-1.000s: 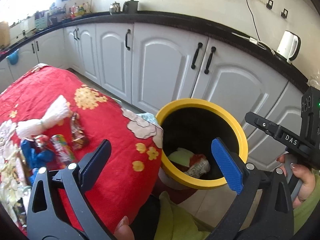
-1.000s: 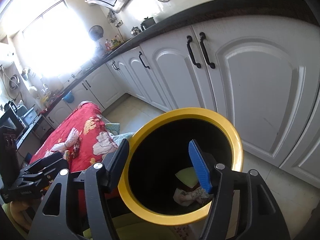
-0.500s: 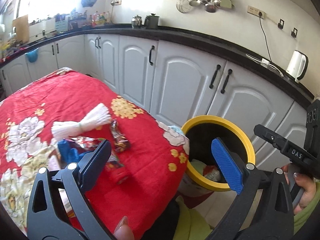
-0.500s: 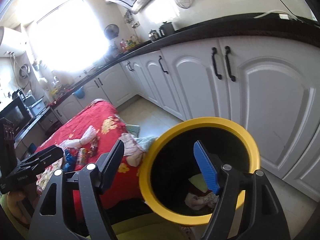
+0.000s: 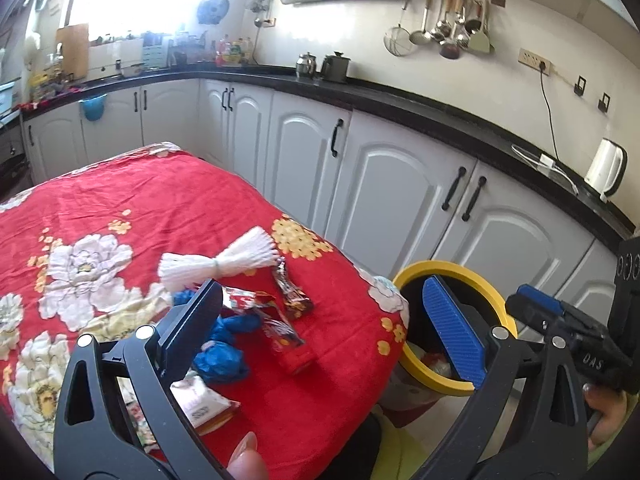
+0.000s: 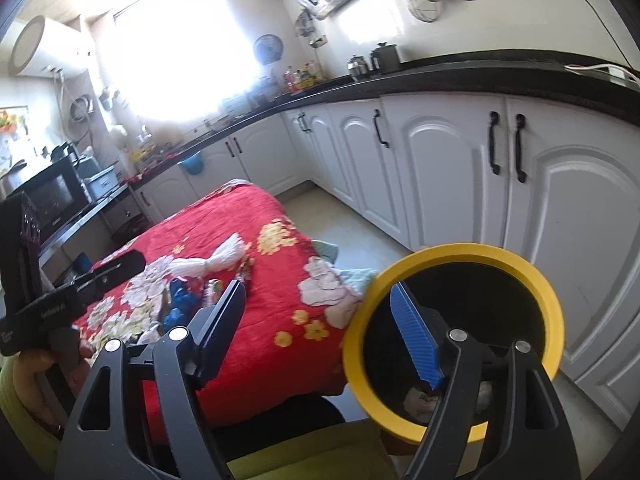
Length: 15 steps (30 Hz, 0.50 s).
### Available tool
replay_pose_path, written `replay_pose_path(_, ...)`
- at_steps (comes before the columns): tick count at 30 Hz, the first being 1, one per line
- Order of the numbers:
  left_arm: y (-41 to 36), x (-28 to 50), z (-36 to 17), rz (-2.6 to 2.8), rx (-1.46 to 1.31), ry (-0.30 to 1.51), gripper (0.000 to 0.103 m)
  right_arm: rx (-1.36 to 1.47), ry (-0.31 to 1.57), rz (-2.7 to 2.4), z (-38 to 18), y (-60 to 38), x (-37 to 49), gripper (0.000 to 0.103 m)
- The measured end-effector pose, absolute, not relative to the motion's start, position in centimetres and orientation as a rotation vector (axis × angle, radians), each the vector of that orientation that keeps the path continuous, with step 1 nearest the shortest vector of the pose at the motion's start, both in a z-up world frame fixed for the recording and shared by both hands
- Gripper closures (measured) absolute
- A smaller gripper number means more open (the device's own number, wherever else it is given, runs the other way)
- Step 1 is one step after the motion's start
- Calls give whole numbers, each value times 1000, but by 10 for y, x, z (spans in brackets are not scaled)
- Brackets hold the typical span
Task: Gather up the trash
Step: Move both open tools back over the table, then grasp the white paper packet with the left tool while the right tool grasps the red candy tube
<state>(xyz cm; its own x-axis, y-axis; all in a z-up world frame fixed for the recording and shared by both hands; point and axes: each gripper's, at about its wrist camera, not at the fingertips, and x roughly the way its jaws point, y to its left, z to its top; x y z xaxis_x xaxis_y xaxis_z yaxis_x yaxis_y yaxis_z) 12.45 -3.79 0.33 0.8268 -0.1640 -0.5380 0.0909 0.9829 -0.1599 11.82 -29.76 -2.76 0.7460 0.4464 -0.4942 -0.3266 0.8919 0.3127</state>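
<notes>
You have swung both grippers away from the bin and back toward the table: a second ago the yellow-rimmed bin (image 5: 454,280) filled the middle of your left view, and now it sits low at the right edge while the red flowered tablecloth (image 5: 132,208) takes up most of that picture. Your left gripper (image 5: 320,328) hangs above the near part of the table with its jaws spread wide and nothing between them. Your right gripper (image 6: 316,328) is likewise wide apart and empty; its blue pad (image 6: 416,344) shows over the mouth of the bin (image 6: 520,264), its black finger over the cloth (image 6: 248,216).

The trash left on the table lies between and just ahead of your left fingers: crumpled blue plastic (image 5: 222,354), a shiny snack wrapper (image 5: 294,300) beside it, a red wrapper (image 5: 280,332) nearer the table edge, and a white packet (image 5: 200,398) close to your left finger. A tied white bundle of strands (image 5: 224,262) lies beyond the wrappers, farther onto the cloth. Inside the bin some dropped scraps (image 5: 434,362) show pale and red at the bottom. The bin stands on the floor right against the table corner, in front of the white cabinets (image 5: 392,200).
</notes>
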Motion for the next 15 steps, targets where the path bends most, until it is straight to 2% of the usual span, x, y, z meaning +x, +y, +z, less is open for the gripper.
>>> replay_pose_path(12, -9, 117, 12, -83, -161, 546, 11, 151, 592, 501, -19, -254, 108, 29)
replay_pose_path(15, -2, 116, 13, -70, -169, 540, 11, 137, 587, 517, -17, -242, 106, 26)
